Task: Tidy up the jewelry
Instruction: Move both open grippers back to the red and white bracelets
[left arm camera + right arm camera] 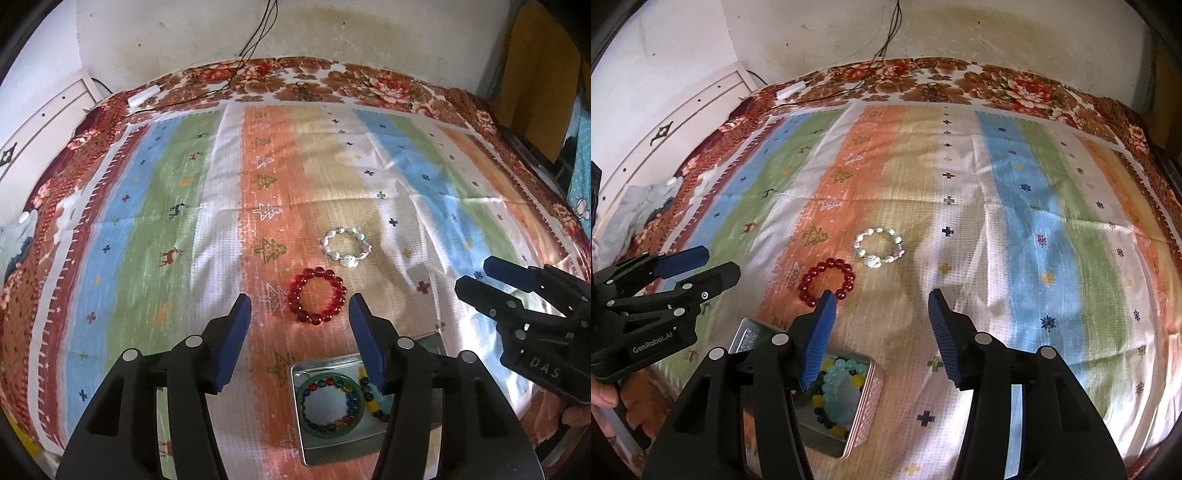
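A red bead bracelet (318,295) lies on the striped cloth just beyond my open, empty left gripper (300,308); it also shows in the right wrist view (827,281). A white shell bracelet (346,246) lies a little farther, also seen from the right (880,246). A metal tin (314,448) below the left fingers holds a green bangle (330,405) and coloured bead bracelets; from the right, the tin (862,417) shows pale blue beads (842,384). My right gripper (882,306) is open and empty, right of the tin, and shows at the right of the left view (474,275).
The striped cloth (147,221) covers a bed with a floral blanket (332,81). Black cables (255,33) hang down the stained wall to a white adapter (144,96). A white headboard (44,118) stands at the left. Crumpled fabric (646,206) lies at the bed's left edge.
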`<state>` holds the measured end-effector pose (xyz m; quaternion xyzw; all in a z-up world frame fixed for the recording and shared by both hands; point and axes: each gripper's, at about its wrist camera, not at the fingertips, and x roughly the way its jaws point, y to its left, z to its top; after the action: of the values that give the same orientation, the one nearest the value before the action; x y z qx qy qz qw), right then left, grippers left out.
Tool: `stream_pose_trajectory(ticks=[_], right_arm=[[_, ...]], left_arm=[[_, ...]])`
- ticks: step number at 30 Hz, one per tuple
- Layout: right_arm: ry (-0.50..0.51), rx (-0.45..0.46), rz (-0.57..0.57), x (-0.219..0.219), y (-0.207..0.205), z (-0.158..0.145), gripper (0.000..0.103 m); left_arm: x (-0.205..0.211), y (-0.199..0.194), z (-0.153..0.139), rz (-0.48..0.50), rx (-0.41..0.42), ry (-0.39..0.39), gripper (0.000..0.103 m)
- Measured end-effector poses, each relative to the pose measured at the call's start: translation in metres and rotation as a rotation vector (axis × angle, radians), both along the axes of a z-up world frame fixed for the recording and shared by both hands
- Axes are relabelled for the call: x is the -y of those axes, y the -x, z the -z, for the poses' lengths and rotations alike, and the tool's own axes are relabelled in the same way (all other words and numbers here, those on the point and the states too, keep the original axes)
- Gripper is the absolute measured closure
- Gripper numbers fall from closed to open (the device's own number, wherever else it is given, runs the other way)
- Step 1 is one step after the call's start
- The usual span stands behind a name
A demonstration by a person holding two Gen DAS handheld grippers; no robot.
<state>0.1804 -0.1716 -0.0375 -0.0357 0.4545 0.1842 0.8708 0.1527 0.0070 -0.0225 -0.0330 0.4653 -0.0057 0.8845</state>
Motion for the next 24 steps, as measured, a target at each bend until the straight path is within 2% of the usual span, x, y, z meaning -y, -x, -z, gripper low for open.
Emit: stream_pose_trajectory(ticks=[2,4,6,15,24], right_arm=[[-0.001,-0.005,0.007,0.000,-0.005,0.002,0.051],[-0.006,-0.009,0.011,0.000,-0.010,0.002,0.046],[-0.014,-0.013,0.021,0.000,-0.015,0.004,0.045],[-0.003,-0.030,0.030,-0.007,-0.033,0.012,0.044],[0.006,-0.052,0.032,-0.014,-0.051,0.020,0.044]], left_arm=[[-0.002,-0.004,0.002,-0.004,-0.008,0.008,0.047],[-0.002,-0.007,0.004,0.005,-0.019,0.021,0.047],[0.000,-0.010,0.005,0.015,-0.018,0.022,0.043],[-0.005,-0.027,0.010,0.021,-0.041,0.052,0.042],[-0.008,-0.045,0.021,0.029,-0.078,0.045,0.042]])
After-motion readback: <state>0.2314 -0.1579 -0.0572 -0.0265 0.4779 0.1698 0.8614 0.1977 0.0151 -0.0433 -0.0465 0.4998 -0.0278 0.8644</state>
